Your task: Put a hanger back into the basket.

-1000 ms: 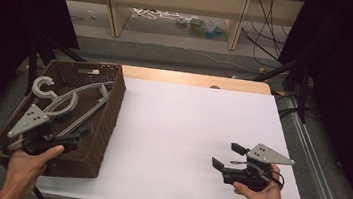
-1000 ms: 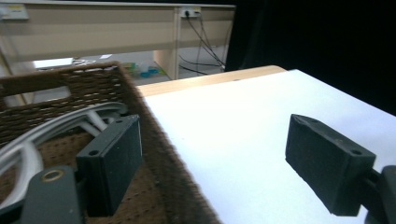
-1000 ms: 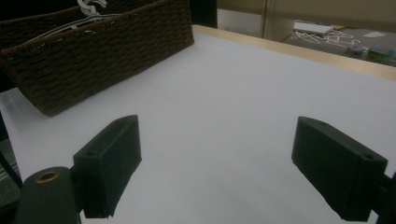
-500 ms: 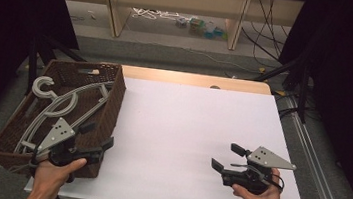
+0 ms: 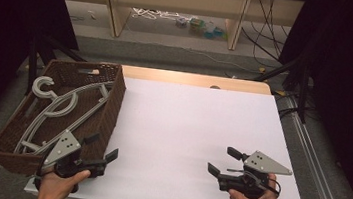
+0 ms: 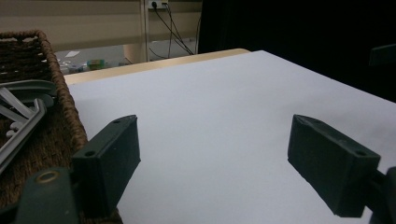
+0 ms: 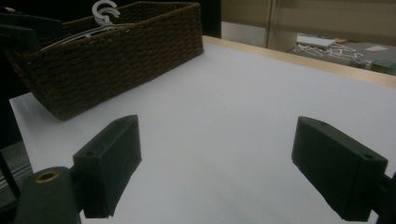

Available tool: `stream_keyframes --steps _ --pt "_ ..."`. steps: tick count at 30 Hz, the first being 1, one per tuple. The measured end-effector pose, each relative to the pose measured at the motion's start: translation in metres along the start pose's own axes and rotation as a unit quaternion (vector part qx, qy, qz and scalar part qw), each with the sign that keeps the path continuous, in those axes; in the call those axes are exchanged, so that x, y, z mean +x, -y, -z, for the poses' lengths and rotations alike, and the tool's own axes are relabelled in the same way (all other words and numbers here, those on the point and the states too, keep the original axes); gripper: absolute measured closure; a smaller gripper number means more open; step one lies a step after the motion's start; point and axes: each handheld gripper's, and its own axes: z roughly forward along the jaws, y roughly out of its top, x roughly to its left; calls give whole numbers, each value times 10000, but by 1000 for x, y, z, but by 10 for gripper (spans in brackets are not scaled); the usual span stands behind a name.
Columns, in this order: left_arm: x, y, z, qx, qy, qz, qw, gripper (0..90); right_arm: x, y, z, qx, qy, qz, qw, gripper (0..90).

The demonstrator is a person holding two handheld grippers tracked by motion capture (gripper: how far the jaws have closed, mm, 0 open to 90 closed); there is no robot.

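A brown wicker basket (image 5: 113,107) stands at the table's left and holds several grey plastic hangers (image 5: 57,108). My left gripper (image 5: 102,147) is low at the basket's near right corner, open and empty, its jaws pointing right over the white tabletop (image 5: 191,126). In the left gripper view the basket wall (image 6: 63,109) and hangers (image 6: 23,100) lie beside the left jaw. My right gripper (image 5: 224,161) rests at the front right, open and empty, facing left. In the right gripper view the basket (image 7: 116,56) is far off, with a hanger hook (image 7: 105,9) above its rim.
A wooden strip (image 5: 192,79) edges the table's far side. Beyond it are a shelf unit (image 5: 174,8), cables and small items on the floor. Metal rails (image 5: 318,161) run along the table's right side. Dark curtains close both sides.
My left gripper has moved right, from over the basket's near end to its near right corner beside the white surface. The right gripper has hardly moved.
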Motion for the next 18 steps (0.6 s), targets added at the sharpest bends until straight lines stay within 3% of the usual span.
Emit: stream_keyframes --steps 6,11,18 --pt "-4 8 2 -112 -66 -220 9997 166 4 4 0 -73 -53 -19 10000 167" --pt "-6 13 6 -46 -28 -117 9999 165 5 8 2 -58 -29 7 10000 166" --pt "-8 16 7 -50 -20 -170 9998 165 7 13 4 -131 41 -55 9999 164"
